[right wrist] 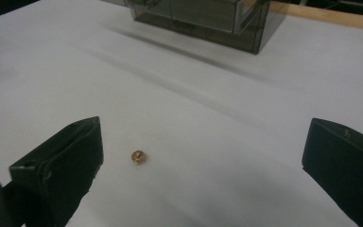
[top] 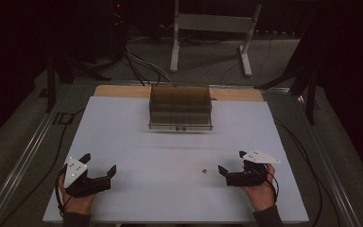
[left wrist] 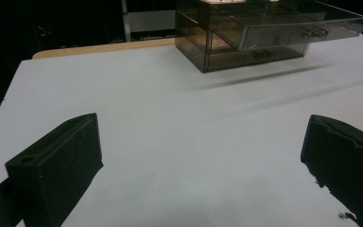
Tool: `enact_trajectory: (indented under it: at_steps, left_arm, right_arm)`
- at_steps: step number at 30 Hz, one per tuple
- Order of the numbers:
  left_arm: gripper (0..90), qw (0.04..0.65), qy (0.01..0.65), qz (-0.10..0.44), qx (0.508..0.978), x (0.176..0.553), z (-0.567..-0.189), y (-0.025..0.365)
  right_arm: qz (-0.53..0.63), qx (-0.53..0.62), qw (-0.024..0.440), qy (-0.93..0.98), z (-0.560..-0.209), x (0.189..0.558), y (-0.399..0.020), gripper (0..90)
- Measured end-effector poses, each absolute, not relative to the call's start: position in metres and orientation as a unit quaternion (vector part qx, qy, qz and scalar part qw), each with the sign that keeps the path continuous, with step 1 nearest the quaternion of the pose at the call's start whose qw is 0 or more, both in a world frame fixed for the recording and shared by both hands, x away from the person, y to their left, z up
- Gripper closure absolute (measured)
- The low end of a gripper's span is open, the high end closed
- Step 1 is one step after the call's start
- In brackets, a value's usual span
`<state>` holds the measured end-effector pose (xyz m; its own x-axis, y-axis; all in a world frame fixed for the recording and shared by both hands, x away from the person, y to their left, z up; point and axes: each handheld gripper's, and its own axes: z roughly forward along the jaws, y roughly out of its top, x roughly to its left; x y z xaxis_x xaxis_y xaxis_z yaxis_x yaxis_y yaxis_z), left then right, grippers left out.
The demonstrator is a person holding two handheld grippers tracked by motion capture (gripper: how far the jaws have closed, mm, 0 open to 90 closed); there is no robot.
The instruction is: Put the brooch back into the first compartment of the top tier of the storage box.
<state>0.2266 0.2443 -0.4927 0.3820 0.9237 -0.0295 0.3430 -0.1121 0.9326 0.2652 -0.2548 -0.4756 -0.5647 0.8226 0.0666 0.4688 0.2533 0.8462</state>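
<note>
A small gold-coloured nut-like piece (top: 204, 170) lies on the white table (top: 170, 198), near the front and right of centre. My right gripper (top: 231, 161) rests on the table just right of it, open, pointing left toward it. In the right gripper view the piece (right wrist: 138, 157) sits close to the left jaw, and the right gripper (right wrist: 203, 161) holds nothing. My left gripper (top: 99, 163) rests open at the front left, also holding nothing (left wrist: 203, 156). A smoky clear drawer box (top: 180, 108) stands at the back centre, its top drawer (left wrist: 302, 28) pulled out.
A wooden strip (top: 118, 91) runs along the table's back edge. Behind the table a white metal frame (top: 212, 23) stands on the floor with cables (top: 139, 66) beside it. Dark stands flank the table on both sides.
</note>
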Motion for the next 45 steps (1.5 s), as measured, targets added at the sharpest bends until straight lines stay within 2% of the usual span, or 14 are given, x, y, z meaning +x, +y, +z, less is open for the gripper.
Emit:
enact_trajectory:
  at_steps: [8,22,30,35,36,38,40,41,42,45]
  left_arm:
    - [0.3,0.477,0.464,0.304,0.682,0.227,-0.493,0.243]
    - [0.3,0.475,0.459,0.302,0.688,0.227,-0.494,0.240]
    - [0.3,0.474,0.458,0.301,0.688,0.227,-0.494,0.240]
    - [0.3,0.474,0.458,0.302,0.689,0.227,-0.494,0.240]
    - [0.3,0.473,0.458,0.302,0.689,0.227,-0.494,0.240]
    - [0.3,0.473,0.458,0.302,0.689,0.227,-0.494,0.240]
    - [0.3,0.474,0.458,0.302,0.689,0.227,-0.494,0.240]
    - [0.3,0.474,0.458,0.302,0.689,0.227,-0.494,0.240]
    - [0.3,0.474,0.458,0.302,0.689,0.227,-0.494,0.239]
    - [0.3,0.474,0.458,0.302,0.689,0.227,-0.494,0.239]
  right_arm:
    - [0.420,0.427,0.172,0.782,-0.478,0.272,-0.242,3.6]
    - [0.397,0.413,0.166,0.802,-0.481,0.280,-0.223,3.9]
    - [0.386,0.407,0.143,0.815,-0.487,0.285,-0.211,6.0]
    - [0.366,0.402,0.138,0.828,-0.492,0.287,-0.202,18.7]
    - [0.362,0.400,0.138,0.831,-0.493,0.288,-0.201,23.6]
    - [0.355,0.396,0.138,0.836,-0.495,0.288,-0.199,42.0]
    - [0.350,0.391,0.133,0.841,-0.497,0.289,-0.197,50.2]
    - [0.350,0.391,0.133,0.841,-0.497,0.289,-0.197,50.2]
    - [0.342,0.383,0.129,0.849,-0.499,0.289,-0.194,60.1]
    - [0.331,0.373,0.123,0.858,-0.502,0.290,-0.189,67.5]
